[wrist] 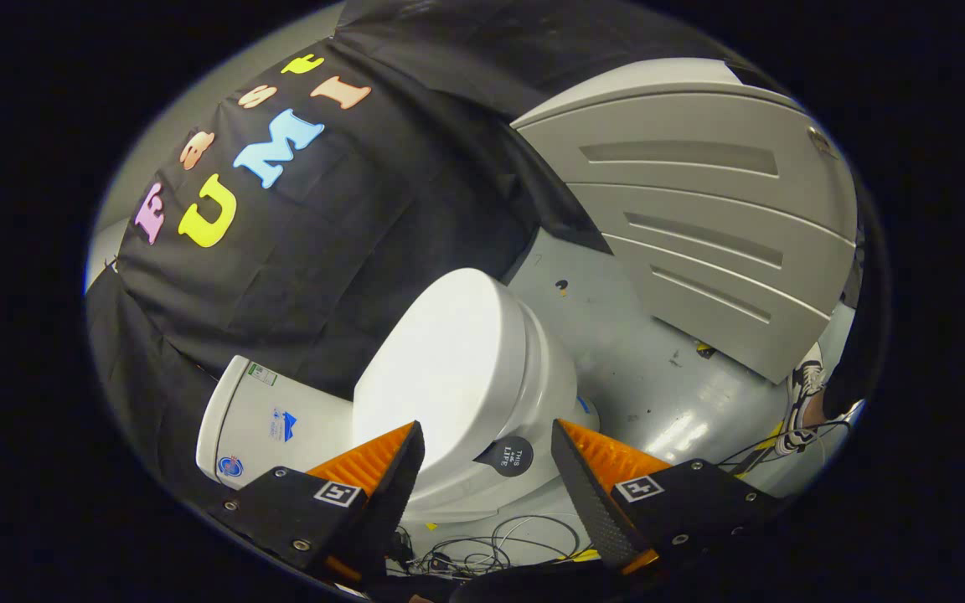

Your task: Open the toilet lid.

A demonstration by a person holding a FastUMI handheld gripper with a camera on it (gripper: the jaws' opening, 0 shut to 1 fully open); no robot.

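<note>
Grey floor [667,368], closed toilet lid [441,360], fingers [403,469] apart.

Glossy white toilet lid [449,360], bright under the light, sitting closed on a white bowl [545,394], and there's a round dark sticker [506,456] with pale lettering at the lid's front edge. White tank [269,419] too, dotted with small blue, green and red-blue labels. The floor [658,368] is pale grey-blue, shiny, flecked with dark scuffs and a few bits of yellow. A light grey panel [700,218] with darker grey recessed slots leans across it. Black and white cables [491,544] tangle on the floor near the tool [487,477], whose housing is black with black-and-white square markers. A white shoe [805,394] with dark laces.
</note>
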